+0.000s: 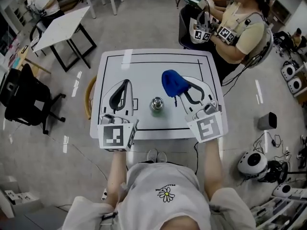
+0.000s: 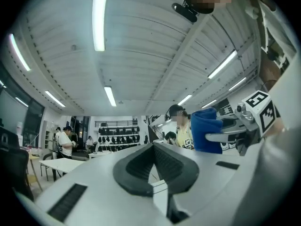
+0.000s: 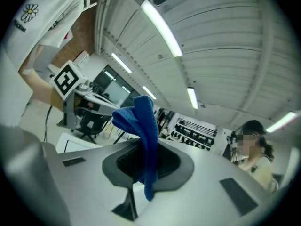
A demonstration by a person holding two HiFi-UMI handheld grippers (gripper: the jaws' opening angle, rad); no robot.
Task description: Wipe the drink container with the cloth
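Two grippers hover over a white table [image 1: 144, 63]. The left gripper [image 1: 123, 87] has its jaws pressed together, empty. The right gripper [image 1: 184, 91] pinches a limp, soft blue cloth [image 1: 171, 82]. The small shiny drink container [image 1: 157, 103] stands mid-frame between them. It is probably light and slick, best steadied around its body.

The cloth [image 1: 171, 83] is deep blue. The drink container [image 1: 157, 103] is shiny silver. The table [image 1: 144, 63] is white with a thin black rectangle outlined on it. The left gripper [image 1: 126, 82] and right gripper [image 1: 179, 93] are pale grey with black pads; their marker cubes [image 1: 116, 135] bear black-and-white square patterns. The person's shirt [image 1: 163, 178] is white with a small daisy print
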